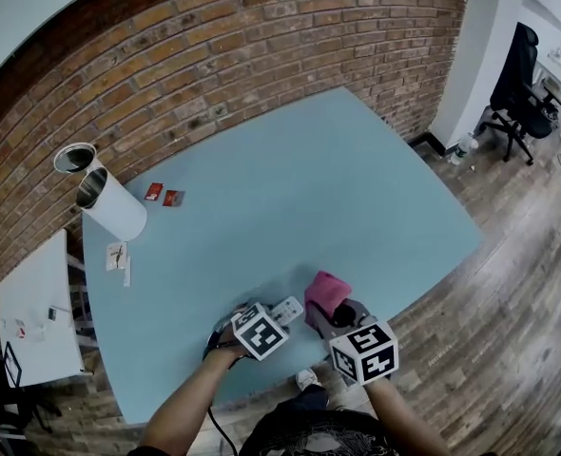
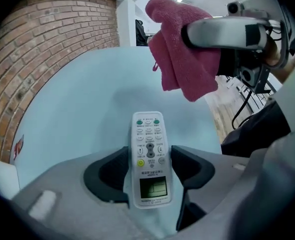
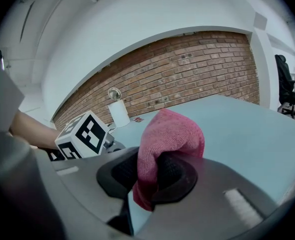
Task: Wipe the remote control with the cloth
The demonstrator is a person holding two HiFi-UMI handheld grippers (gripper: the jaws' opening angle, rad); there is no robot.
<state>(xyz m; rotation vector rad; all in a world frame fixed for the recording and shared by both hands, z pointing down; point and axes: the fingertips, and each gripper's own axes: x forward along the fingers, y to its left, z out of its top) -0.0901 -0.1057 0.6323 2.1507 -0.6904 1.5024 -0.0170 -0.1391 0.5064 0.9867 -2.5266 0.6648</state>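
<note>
Both down-tilted: left gripper straddles remote, right gripper clamps cloth.

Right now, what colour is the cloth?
The cloth is pink; the right gripper view shows it best.

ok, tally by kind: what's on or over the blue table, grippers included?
Hand-held grippers: 2 (left gripper, right gripper)
White remote control: 1
Pink cloth: 1
White cylindrical container: 1 (second round rim by it, unclear)
Small red cards: 2
Small white slips: 2
Total: 9
</note>
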